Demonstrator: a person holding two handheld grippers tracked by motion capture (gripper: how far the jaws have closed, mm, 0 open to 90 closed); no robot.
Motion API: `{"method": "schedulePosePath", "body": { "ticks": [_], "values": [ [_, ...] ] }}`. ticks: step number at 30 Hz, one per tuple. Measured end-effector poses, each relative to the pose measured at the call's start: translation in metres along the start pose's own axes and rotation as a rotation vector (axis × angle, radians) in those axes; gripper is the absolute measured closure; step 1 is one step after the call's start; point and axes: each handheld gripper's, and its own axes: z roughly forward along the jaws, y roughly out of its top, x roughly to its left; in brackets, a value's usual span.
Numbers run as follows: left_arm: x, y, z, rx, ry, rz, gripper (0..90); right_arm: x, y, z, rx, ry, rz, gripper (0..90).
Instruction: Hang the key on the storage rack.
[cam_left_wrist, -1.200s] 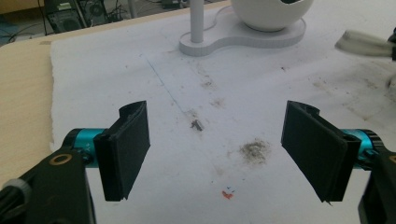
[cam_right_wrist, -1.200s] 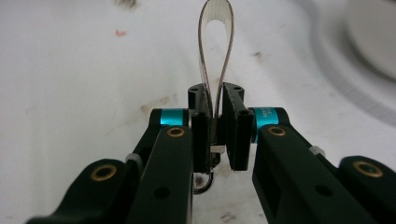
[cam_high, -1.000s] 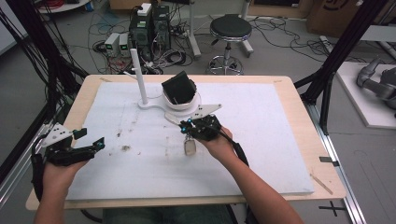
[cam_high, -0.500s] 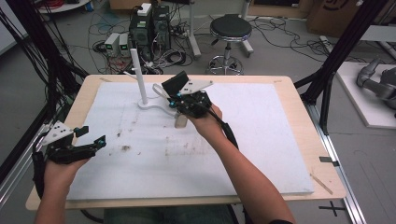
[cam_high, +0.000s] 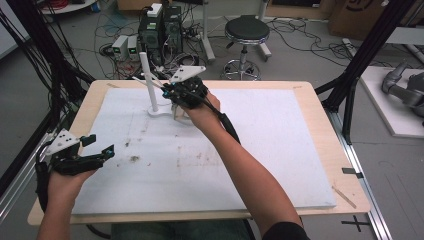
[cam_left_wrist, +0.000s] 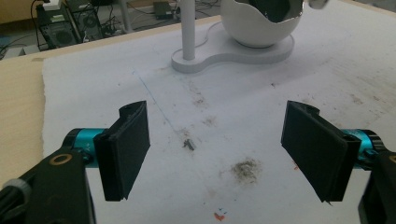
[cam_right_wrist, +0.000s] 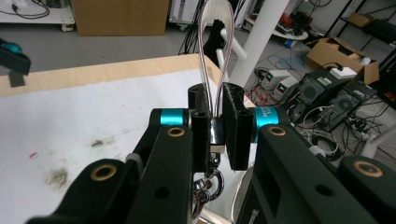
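Right now I'm idling the left gripper (cam_high: 95, 151) wide open and empty at the near-left edge, while the right gripper (cam_right_wrist: 215, 122) is pinching a light, floppy keyring loop (cam_right_wrist: 215, 56) by its metal clasp, the only stiff hold point. Since a second ago I'm lifting it off the mat toward the white post (cam_high: 148, 82), beyond the bowl.

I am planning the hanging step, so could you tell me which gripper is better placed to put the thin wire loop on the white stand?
Right. The right gripper is shut on the thin wire loop beside the white stand; the left gripper is open, far off.
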Motion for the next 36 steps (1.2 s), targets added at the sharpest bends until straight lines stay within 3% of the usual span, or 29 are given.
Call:
{"method": "schedulePosePath", "body": {
  "ticks": [15,23,36],
  "values": [
    [0.002,-0.002,-0.001,0.002,0.004,-0.005,23.7,-0.002,0.038,0.035,0.036,-0.037,-0.069,83.1],
    [0.004,-0.004,-0.002,0.006,0.007,-0.011,23.7,-0.001,0.043,0.050,0.060,-0.043,-0.082,83.1],
    [0.005,-0.005,-0.004,0.004,0.011,-0.016,23.7,-0.003,0.036,0.066,0.122,-0.074,-0.092,83.0]
  ]
}}
